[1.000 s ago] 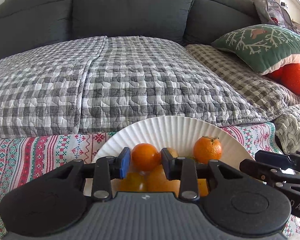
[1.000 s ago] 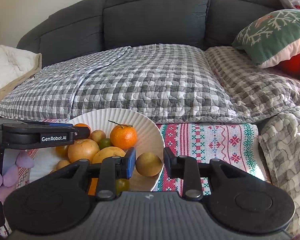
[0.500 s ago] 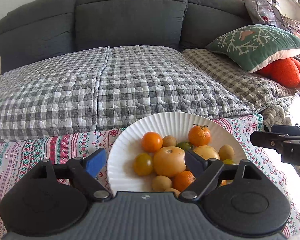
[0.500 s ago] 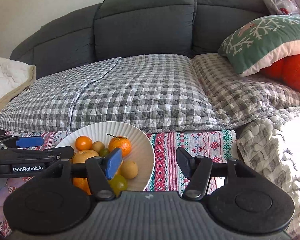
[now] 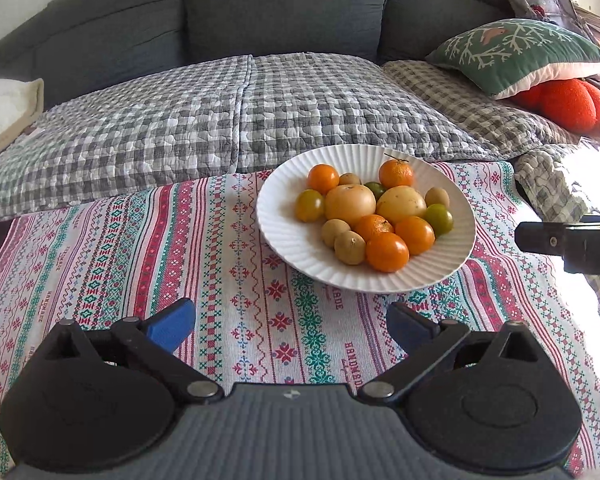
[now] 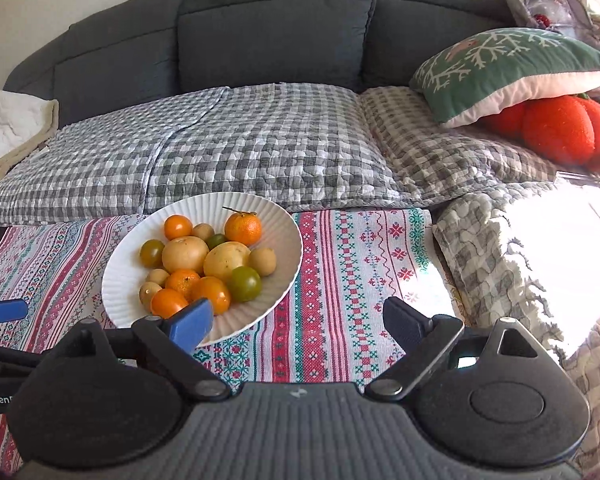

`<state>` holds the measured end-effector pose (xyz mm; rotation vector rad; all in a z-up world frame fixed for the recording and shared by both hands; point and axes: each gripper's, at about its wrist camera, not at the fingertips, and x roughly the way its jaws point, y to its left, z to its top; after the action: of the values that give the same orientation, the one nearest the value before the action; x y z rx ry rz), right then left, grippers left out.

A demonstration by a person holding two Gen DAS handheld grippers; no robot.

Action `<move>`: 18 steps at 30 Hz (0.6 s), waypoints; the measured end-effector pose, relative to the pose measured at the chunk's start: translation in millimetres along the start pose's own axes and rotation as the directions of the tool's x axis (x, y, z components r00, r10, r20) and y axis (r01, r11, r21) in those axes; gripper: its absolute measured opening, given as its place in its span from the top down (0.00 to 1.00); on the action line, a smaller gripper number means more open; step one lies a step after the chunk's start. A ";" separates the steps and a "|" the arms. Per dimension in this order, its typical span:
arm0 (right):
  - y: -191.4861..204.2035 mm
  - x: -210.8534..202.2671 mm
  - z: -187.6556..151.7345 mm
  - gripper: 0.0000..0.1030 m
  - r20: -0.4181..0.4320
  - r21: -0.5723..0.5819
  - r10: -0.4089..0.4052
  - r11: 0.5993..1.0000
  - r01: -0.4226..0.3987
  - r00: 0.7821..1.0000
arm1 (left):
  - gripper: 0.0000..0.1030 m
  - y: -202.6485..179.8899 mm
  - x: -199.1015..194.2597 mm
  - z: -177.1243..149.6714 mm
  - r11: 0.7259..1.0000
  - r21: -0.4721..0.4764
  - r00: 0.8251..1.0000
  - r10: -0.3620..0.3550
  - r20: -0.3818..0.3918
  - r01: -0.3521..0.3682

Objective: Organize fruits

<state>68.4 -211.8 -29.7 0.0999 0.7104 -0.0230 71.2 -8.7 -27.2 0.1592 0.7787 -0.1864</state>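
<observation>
Hovering over a patterned cloth (image 5: pixel 260 272), the left gripper (image 5: pixel 290 326) and right gripper (image 6: pixel 296 320) have just been opening their jaws, which now stand wide with nothing between them. Oranges, tomatoes and other fruits (image 5: pixel 374 216) lie piled on a white ribbed plate (image 5: pixel 284 220), on the cloth's far side before a grey sofa (image 5: pixel 284 4).

Bare patterned cloth (image 5: pixel 236 280) lies open left of the plate (image 5: pixel 288 240); sofa quilt (image 5: pixel 236 112) rises just behind.

"HANDMADE" on tablecloth (image 5: pixel 236 280)
</observation>
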 end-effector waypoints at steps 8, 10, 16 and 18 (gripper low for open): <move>26.8 -34.9 -18.3 0.00 -0.038 -0.063 -0.049 0.997 0.047 0.998 | 0.04 -3.5 -40.4 -20.3 0.997 -0.018 0.996 0.068 -0.051 -0.069; 30.8 -40.6 -23.0 0.00 -0.050 -0.068 -0.062 0.996 0.059 0.997 | 0.04 -4.0 -46.8 -23.8 0.997 -0.020 0.996 0.075 -0.051 -0.076; 30.8 -48.2 -28.0 0.00 -0.062 -0.015 -0.081 0.997 0.080 0.995 | 0.04 -3.4 -54.6 -31.4 0.994 -0.046 0.994 0.093 -0.062 -0.096; 31.5 -47.1 -29.4 0.00 -0.068 -0.007 -0.091 0.996 0.090 0.994 | 0.04 -4.1 -56.9 -32.3 0.994 -0.044 0.993 0.099 -0.063 -0.102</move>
<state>15.4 -178.2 -18.5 0.0646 0.7827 -0.1053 8.7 0.3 -9.8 0.1599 0.8327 -0.0681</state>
